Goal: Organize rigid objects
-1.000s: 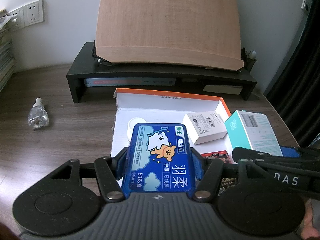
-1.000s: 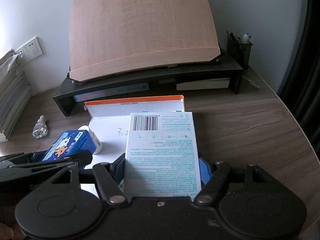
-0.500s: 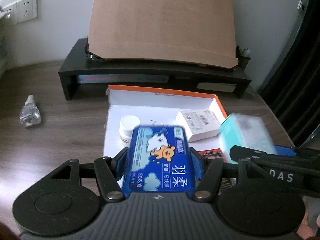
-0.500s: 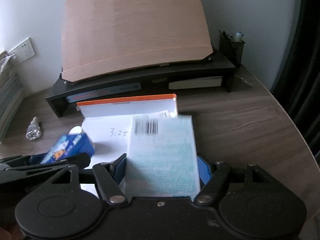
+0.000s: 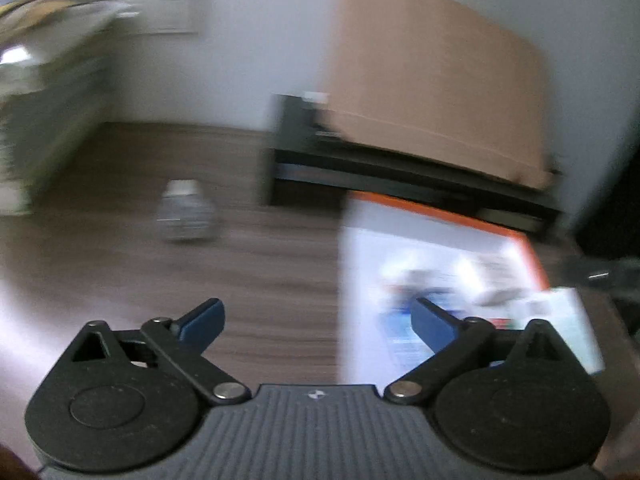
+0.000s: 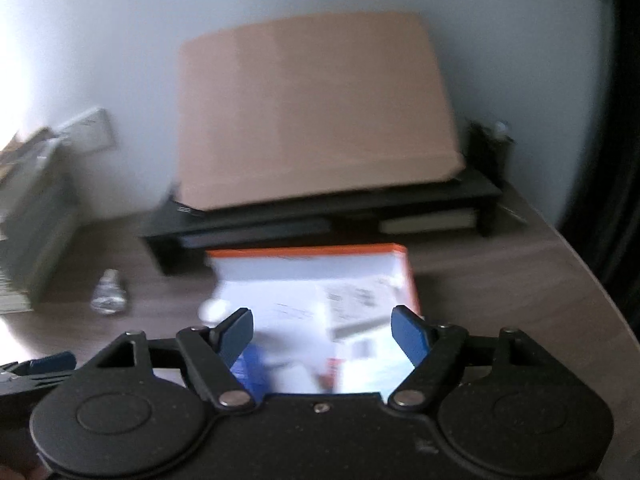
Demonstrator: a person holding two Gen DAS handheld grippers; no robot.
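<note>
Both views are motion-blurred. My left gripper [image 5: 318, 322] hangs over bare wood left of the white, orange-rimmed box tray [image 5: 448, 216]. Its jaws are opening wide with nothing between them. The blue cartoon box [image 5: 400, 344] lies as a smear inside the tray, beside the gripper's right finger. My right gripper [image 6: 323, 334] hovers over the tray [image 6: 312, 254], jaws opening. The teal box [image 6: 368, 368] lies below them, free of the pads, with the blue box [image 6: 256, 364] to its left. The teal box [image 5: 568, 320] shows at the tray's right edge.
A black monitor stand [image 6: 320, 216] carrying a leaning brown board [image 6: 312, 112] stands behind the tray. A small clear bottle [image 5: 184, 216] lies on the wooden desk to the left. Stacked books [image 5: 40, 120] sit at the far left. A white jar [image 6: 212, 308] is in the tray.
Both grippers let go of their boxes, which now lie in the tray. The left gripper swung away to the left; the right one pulled back and rose a little.
</note>
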